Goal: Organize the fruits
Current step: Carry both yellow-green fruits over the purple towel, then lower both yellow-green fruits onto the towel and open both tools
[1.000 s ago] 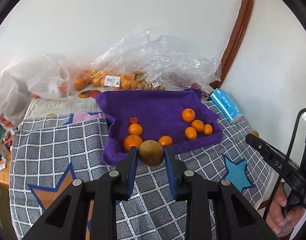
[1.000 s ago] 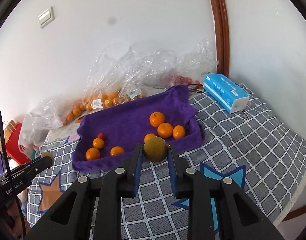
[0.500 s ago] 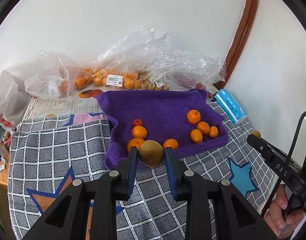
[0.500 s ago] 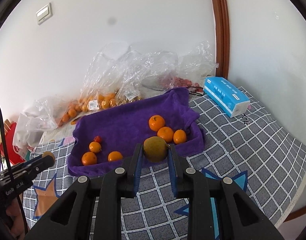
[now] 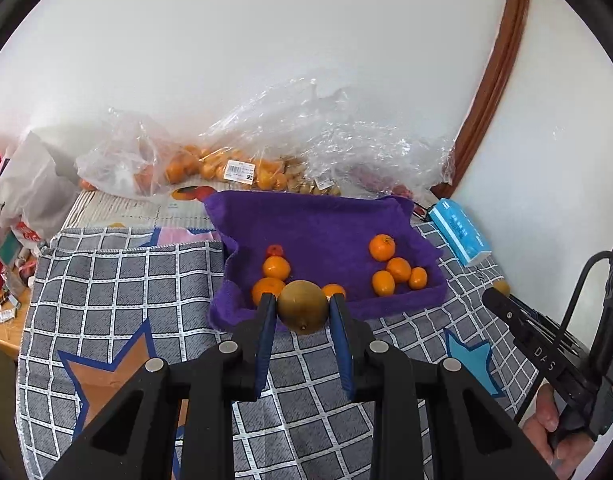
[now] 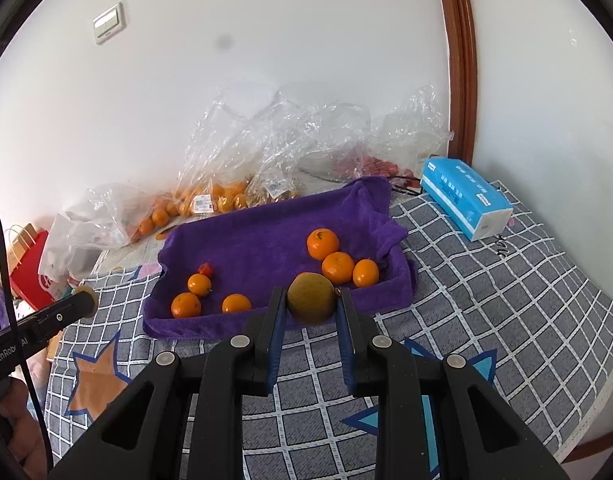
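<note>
Pears sit clamped between each claw's blue pads.

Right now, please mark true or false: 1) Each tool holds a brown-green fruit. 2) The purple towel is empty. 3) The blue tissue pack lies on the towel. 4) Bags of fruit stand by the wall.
1) True: the left tool grips one brown-green fruit, the right tool another.
2) False: the purple towel holds oranges.
3) False: the blue tissue pack lies beside the towel on the checked cloth.
4) True: bags of fruit.
</note>
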The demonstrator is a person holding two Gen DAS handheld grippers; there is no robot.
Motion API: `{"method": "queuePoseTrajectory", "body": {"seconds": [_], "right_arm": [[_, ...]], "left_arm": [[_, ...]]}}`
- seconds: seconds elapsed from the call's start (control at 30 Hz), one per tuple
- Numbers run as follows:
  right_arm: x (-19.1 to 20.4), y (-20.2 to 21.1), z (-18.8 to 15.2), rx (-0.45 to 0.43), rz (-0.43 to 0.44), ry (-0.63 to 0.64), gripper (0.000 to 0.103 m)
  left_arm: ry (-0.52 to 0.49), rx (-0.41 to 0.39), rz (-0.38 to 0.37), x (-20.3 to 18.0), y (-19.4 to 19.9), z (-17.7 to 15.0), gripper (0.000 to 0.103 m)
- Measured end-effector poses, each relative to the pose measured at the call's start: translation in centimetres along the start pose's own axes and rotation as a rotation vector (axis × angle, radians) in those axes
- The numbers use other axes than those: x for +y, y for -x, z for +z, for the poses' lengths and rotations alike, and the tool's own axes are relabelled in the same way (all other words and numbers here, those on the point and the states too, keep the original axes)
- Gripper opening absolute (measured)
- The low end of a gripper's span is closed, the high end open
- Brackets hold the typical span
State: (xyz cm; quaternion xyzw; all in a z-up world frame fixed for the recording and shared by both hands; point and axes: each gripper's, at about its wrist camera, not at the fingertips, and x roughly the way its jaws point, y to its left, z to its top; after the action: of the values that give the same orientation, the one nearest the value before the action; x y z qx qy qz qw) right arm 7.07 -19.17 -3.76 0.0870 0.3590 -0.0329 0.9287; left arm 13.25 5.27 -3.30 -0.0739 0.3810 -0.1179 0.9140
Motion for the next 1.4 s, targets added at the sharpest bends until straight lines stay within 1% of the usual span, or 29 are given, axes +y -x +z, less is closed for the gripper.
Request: {"method": "queuePoseTrajectory", "body": {"seconds": [0.1, 0.33, 0.5, 0.77, 1.07, 1.4], "right_arm": [[-0.1, 0.2, 0.0, 0.001, -0.002, 0.000, 0.024], [0.0, 1.3, 0.5, -0.011, -0.002, 0.017, 0.024], [0.0, 2.1, 0.8, -0.024, -0.010, 0.031, 0.024], [0.1, 1.8, 1.0, -0.018, 0.003, 0.018, 0.024], [0.6, -0.8, 2.8, -0.015, 0.012, 0.041, 0.024], [0.8, -6.2, 3.7, 0.032, 0.028, 0.046, 0.024]], "left_arm": [[-0.012, 0.001, 0.002, -0.5, 0.2, -0.1, 0.026], [0.027, 0.002, -0.013, -0.4, 0.5, -0.2, 0.026], [0.032, -0.002, -0.017, -0.4, 0.7, 0.0, 0.026], [0.035, -0.014, -0.020, -0.4, 0.6, 0.6, 0.026], [0.053, -0.011, 0.014, 0.7, -1.6, 2.5, 0.026], [0.085, 0.048, 0.047, 2.5, -6.4, 3.6, 0.026]]}}
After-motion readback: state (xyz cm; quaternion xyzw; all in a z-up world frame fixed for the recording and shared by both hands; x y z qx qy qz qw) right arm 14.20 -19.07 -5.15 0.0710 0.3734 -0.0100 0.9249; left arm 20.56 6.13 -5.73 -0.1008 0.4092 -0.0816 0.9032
